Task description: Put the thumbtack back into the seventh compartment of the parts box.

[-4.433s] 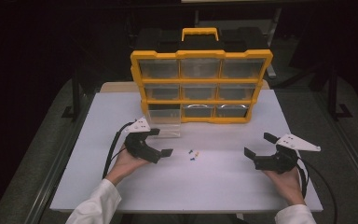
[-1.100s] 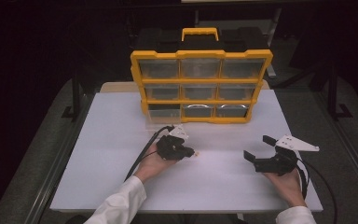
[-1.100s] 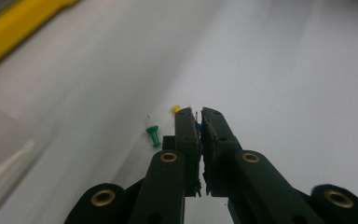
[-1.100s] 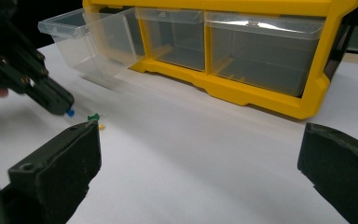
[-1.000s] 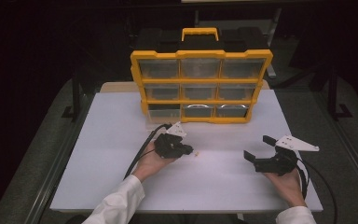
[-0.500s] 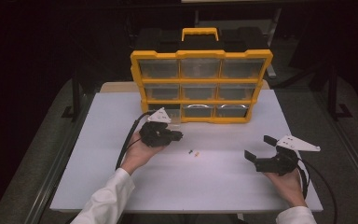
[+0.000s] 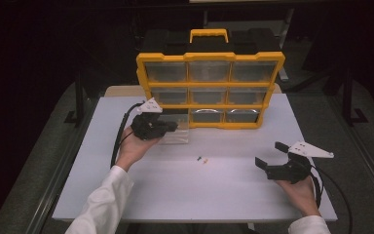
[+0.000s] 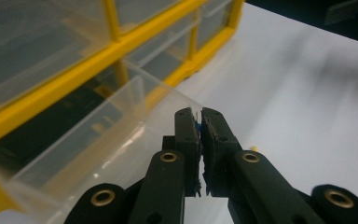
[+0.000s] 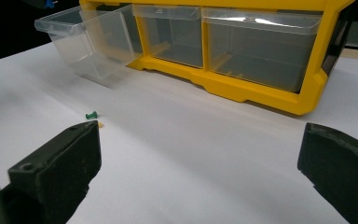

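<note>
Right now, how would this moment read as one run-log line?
left tool: shut on blue pin, over pulled-out clear drawer | right tool: open, idle | green pin, yellow pin: on table

The organizer frame is glossy yellow plastic; its pulled-out drawer is clear, smooth plastic. The bench top is matt white. The left claw looks matt black with brass-coloured rivets.

Drawer cabinet sits top center of the frame on the counter, one drawer pulled out at its lower left. Two pins lie mid-frame, right of that drawer.
</note>
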The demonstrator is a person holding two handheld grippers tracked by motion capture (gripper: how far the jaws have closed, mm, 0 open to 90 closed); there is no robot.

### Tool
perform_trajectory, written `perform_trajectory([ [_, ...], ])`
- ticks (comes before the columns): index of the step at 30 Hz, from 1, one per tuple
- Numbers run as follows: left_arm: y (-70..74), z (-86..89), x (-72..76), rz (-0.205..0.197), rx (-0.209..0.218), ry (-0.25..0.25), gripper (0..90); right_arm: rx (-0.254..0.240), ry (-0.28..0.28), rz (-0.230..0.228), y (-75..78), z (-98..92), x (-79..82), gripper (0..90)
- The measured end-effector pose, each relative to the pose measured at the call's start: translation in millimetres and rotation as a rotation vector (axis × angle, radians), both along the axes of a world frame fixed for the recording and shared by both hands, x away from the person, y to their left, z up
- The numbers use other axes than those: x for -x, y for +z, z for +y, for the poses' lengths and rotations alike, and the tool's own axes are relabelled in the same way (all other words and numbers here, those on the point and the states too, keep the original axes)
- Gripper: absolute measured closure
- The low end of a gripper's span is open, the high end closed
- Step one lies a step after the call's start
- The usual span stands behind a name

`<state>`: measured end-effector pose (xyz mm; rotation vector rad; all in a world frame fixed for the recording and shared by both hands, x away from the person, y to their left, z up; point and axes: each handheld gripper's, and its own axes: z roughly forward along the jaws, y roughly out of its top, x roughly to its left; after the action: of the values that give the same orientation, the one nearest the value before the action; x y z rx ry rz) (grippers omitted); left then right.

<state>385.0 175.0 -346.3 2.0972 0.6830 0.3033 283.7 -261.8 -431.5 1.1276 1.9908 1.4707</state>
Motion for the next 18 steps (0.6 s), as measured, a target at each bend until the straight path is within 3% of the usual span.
perform_trajectory([
  [18, -5.3, 22.9, -24.3, 0.023, 0.006, 0.098, 85.8, 0.002, 0.002, 0.009, -0.9, 0.2, -0.3, 0.0],
])
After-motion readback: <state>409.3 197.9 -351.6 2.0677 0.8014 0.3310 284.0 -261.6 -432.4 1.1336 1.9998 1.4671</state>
